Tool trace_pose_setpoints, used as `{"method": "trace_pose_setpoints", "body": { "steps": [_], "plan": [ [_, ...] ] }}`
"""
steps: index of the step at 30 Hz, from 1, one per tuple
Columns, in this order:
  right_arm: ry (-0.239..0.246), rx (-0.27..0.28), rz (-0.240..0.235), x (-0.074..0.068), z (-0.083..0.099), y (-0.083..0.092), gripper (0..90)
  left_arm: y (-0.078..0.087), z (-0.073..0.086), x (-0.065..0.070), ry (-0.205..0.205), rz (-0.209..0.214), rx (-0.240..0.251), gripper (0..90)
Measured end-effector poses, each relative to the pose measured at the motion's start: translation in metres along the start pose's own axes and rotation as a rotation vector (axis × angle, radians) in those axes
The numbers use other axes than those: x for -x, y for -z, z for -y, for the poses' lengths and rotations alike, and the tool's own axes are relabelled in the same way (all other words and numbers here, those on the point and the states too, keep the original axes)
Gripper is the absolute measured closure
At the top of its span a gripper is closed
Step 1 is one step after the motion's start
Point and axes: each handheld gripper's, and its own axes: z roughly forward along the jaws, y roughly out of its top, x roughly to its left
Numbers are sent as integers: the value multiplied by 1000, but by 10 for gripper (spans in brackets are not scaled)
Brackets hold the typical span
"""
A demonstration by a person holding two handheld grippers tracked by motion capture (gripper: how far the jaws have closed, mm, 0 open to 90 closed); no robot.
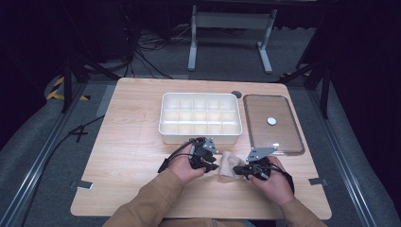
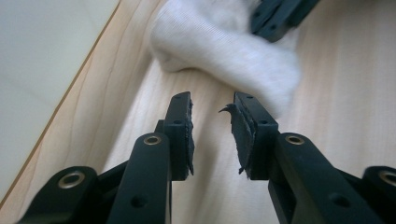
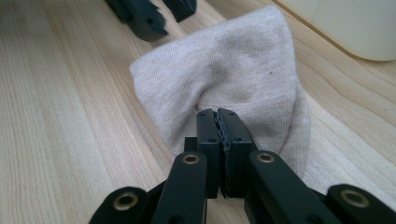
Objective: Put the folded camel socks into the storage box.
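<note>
Nearest us, on the front part of the worktop (image 1: 127, 142), a small beige cloth (image 1: 230, 165) lies bunched just in front of the white compartment box (image 1: 200, 118), and we take it for the thing being handled. Our right gripper (image 3: 218, 114) has its jaws pressed together on a fold of that cloth at its near edge; the pinch looks thin, only a ridge of fabric. Our left gripper (image 2: 212, 105) sits just beside the cloth on its other side, jaws partly apart with nothing between them, the worn pads (image 2: 243, 126) short of the fabric. The risk we see: if we lift or pull now, the thin fold could slide out of the right jaws, or the cloth could drag and unroll because the left side has no hold yet. The frayed pad could also snag the weave. Behind the cloth, the box stands with its compartments seemingly empty, its front wall close enough to hamper a forward sweep. To the right of the box lies a clear lid (image 1: 273, 124), flat, with a small white disc on it.
</note>
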Motion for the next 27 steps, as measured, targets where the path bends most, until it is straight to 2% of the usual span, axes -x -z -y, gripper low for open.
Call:
{"method": "trace_pose_setpoints", "body": {
  "steps": [1, 5, 9, 11, 13, 18, 19, 23, 24, 27],
  "plan": [
    [0, 2, 2, 0, 0, 0, 884, -4, 0, -2, 3, -7, -17, 690],
    [-1, 7, 5, -1, 1, 0, 884, -10, 0, -4, 3, -3, -27, 701],
    [-3, 12, 9, -2, 2, 0, 884, -14, -4, -2, 5, 13, -11, 714],
    [-3, 13, 10, -2, 2, 0, 884, -13, -7, 0, -12, 6, -3, 714],
    [-5, 14, 10, -2, 2, 0, 884, -11, -11, 2, -41, -4, 31, 703],
    [-8, 16, 8, -1, 2, 0, 884, -11, -16, 5, -79, -7, 38, 688],
    [-10, 15, 7, -1, 2, 0, 884, -11, -16, 7, -69, -7, 39, 680],
    [-14, 19, 3, -1, 3, 0, 883, -12, -19, 9, -96, 0, 54, 648],
    [-21, 21, -2, 0, 3, 0, 884, -12, -20, 10, -114, 6, 55, 641],
    [-39, 34, -10, 2, 5, 0, 884, -14, -22, 12, -125, 22, 59, 626]
  ]
}}
